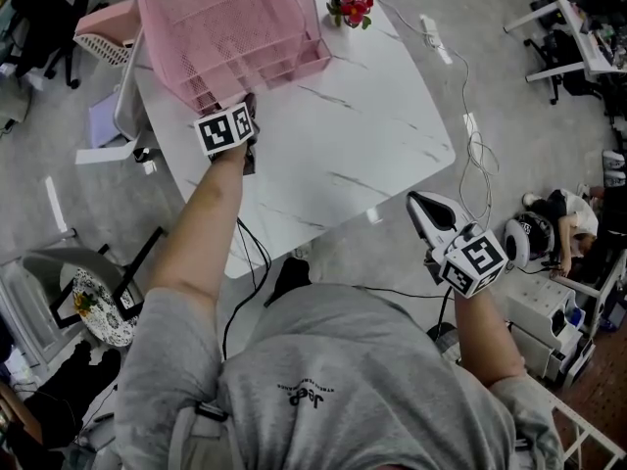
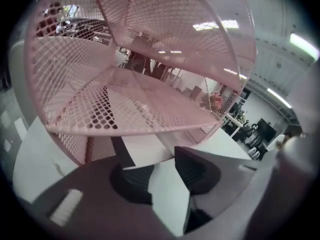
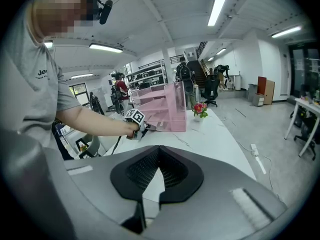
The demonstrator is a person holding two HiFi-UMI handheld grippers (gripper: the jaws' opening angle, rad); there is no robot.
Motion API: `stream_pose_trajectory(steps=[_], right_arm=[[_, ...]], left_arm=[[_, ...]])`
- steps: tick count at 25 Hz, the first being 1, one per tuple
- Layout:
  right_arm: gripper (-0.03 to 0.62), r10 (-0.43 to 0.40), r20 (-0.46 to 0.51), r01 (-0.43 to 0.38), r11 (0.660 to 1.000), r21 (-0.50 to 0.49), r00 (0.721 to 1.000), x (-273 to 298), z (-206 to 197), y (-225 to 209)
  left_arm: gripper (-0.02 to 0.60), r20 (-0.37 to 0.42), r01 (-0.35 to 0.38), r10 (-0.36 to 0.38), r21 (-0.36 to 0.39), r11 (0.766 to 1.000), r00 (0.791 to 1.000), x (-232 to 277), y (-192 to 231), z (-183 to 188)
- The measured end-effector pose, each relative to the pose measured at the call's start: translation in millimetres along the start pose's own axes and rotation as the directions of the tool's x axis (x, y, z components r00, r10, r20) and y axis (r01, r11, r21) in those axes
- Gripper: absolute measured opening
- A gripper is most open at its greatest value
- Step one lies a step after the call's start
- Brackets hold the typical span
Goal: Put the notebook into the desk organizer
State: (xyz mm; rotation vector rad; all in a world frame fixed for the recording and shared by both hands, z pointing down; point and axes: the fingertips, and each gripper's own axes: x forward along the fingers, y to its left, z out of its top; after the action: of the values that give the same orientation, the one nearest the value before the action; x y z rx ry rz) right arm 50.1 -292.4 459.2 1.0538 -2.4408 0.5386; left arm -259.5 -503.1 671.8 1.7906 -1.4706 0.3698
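The room is bright and evenly lit from above: long ceiling strip lights (image 3: 218, 6) glow white in the right gripper view, and their reflections lie as small glare patches on my white table (image 1: 372, 213). Shadows are soft and faint in the head view, which looks a little flat and washed. Both gripper views bulge like a fishbowl, with straight lines bent and black corners. Close to the lens, my left gripper (image 2: 162, 159) and right gripper (image 3: 159, 149) look soft, and the pink mesh organizer (image 2: 150, 84) blurs towards the frame's rim.
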Motion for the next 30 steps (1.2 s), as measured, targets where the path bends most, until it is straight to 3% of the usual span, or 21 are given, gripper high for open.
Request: stream_pose_trajectory(steps=[4, 8, 14, 19, 24, 27, 30], right_arm=[[0.002, 0.004, -0.002, -0.004, 1.0, -0.002, 1.0, 1.7, 4.1, 2.7], [0.002, 0.015, 0.002, -0.015, 1.0, 0.003, 1.0, 2.6, 4.8, 5.8], [0.002, 0.029, 0.012, -0.029, 0.999, 0.014, 1.0, 1.8, 3.4, 5.9], [0.002, 0.038, 0.015, -0.038, 0.999, 0.014, 0.999, 3.3, 8.0, 8.3], [0.002, 0.027, 0.029, -0.027, 1.0, 0.006, 0.999, -1.0, 14.3, 5.9], [0.002, 0.014, 0.056, -0.014, 1.0, 0.005, 0.998, -8.4, 17.8, 0.0], [0.002, -0.006, 0.086, 0.006, 1.0, 0.004, 0.996, -20.3, 21.2, -8.3]], left_arm=[[0.184, -0.05, -0.066, 0.063, -0.062, 0.996, 0.997, 4.2, 11.6, -1.0], [0.196, -0.078, -0.083, 0.07, -0.175, 0.981, 0.994, 3.9, 13.4, 2.2], [0.389, -0.047, -0.102, 0.092, -0.293, 0.951, 0.995, -8.4, 19.0, 5.7], [0.431, -0.071, -0.143, 0.13, -0.23, 0.963, 0.989, -16.0, 17.4, -5.5], [0.431, -0.083, -0.132, 0.118, -0.187, 0.974, 0.99, -28.3, 9.4, -24.9], [0.431, -0.058, -0.084, 0.076, -0.15, 0.985, 0.995, -42.8, -7.4, -30.2], [0.43, 0.003, 0.038, -0.037, -0.096, 0.995, 0.999, -58.0, -45.9, -24.7]])
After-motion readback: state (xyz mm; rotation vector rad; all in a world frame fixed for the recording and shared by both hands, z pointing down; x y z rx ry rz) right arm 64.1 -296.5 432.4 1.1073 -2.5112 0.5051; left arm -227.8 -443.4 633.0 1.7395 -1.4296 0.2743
